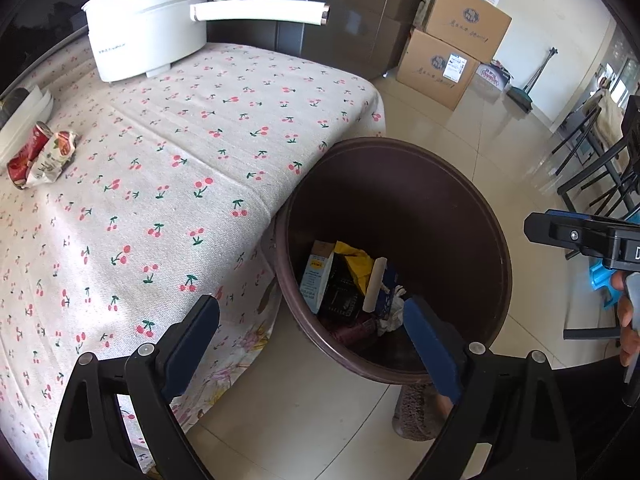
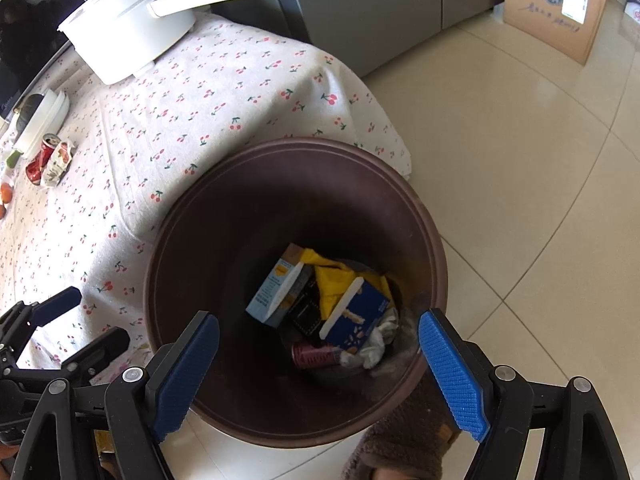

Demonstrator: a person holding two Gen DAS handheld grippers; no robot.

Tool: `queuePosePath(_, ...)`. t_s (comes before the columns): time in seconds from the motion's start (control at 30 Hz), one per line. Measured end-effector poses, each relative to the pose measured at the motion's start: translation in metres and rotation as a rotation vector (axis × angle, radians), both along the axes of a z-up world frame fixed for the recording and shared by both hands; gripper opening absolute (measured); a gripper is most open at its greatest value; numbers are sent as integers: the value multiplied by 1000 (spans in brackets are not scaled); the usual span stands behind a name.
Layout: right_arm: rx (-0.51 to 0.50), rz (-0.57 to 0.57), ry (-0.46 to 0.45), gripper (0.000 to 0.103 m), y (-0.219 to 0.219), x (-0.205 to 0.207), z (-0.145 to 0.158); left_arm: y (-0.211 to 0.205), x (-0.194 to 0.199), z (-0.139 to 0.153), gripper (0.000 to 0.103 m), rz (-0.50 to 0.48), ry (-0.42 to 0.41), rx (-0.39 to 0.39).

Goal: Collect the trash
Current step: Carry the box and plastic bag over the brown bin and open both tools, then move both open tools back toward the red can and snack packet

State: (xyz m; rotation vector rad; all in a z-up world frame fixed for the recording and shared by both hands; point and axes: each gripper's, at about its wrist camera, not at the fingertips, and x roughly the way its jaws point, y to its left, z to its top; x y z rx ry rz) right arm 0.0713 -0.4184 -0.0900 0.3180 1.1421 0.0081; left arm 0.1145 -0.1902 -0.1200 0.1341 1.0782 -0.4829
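Right wrist view looks almost straight down into a round dark-brown plastic trash bin [image 2: 296, 184] standing on the pale tiled floor [image 2: 520, 160], its rim tight against the hanging edge of a cherry-print cotton tablecloth [image 2: 208, 92]. The right gripper [image 2: 319, 354] hangs over the bin mouth with its blue ribbed pads [image 2: 452, 372] spread wide and nothing between them. At the bottom of the bin lie a light-blue and white carton [image 2: 272, 296], a crumpled yellow wrapper [image 2: 332, 280], a dark-blue snack box [image 2: 360, 316], a dark-red can [image 2: 314, 354] and a wad of white tissue [image 2: 380, 342]; a black packet seems to sit under them, though the shade there makes it hard to be sure.

From the left wrist view, the left gripper [image 1: 311, 316] is also wide open and empty, one finger over the cloth's edge, the other over the bin's near rim. Part of the right gripper's black body shows at the right border, with fingers of a hand [image 1: 628, 320] on it.

Still on the table, well away from the bin, a crushed red drink can [image 1: 28, 152] lies touching a crumpled white and orange packet [image 1: 54, 156]. Farther back stands a white electric cooking pot with a long handle [image 1: 148, 28], and brown cardboard boxes [image 1: 452, 48] are stacked on the floor near the grey cabinet [image 1: 352, 12].
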Motion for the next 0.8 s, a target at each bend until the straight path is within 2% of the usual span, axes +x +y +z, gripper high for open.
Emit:
queuePosePath(0.2, -12, 10, 8, 86, 6, 2, -1, 14, 2, 4, 96, 24, 1, 2)
queuePosePath(0.33, -17, 20, 13, 87, 14, 5, -1, 34, 6, 10, 101, 67, 8, -1)
queuePosePath(0.47, -16, 39, 9, 87, 30, 11, 3, 68, 10, 19, 103, 142, -2, -1)
queuePosePath(0.63, -9, 85, -9, 87, 62, 18, 10, 119, 12, 30, 103, 243, 13, -40)
queuePosePath(0.8, -2, 157, 1, 89, 105, 35, 11, 173, 14, 37, 103, 325, 23, 4)
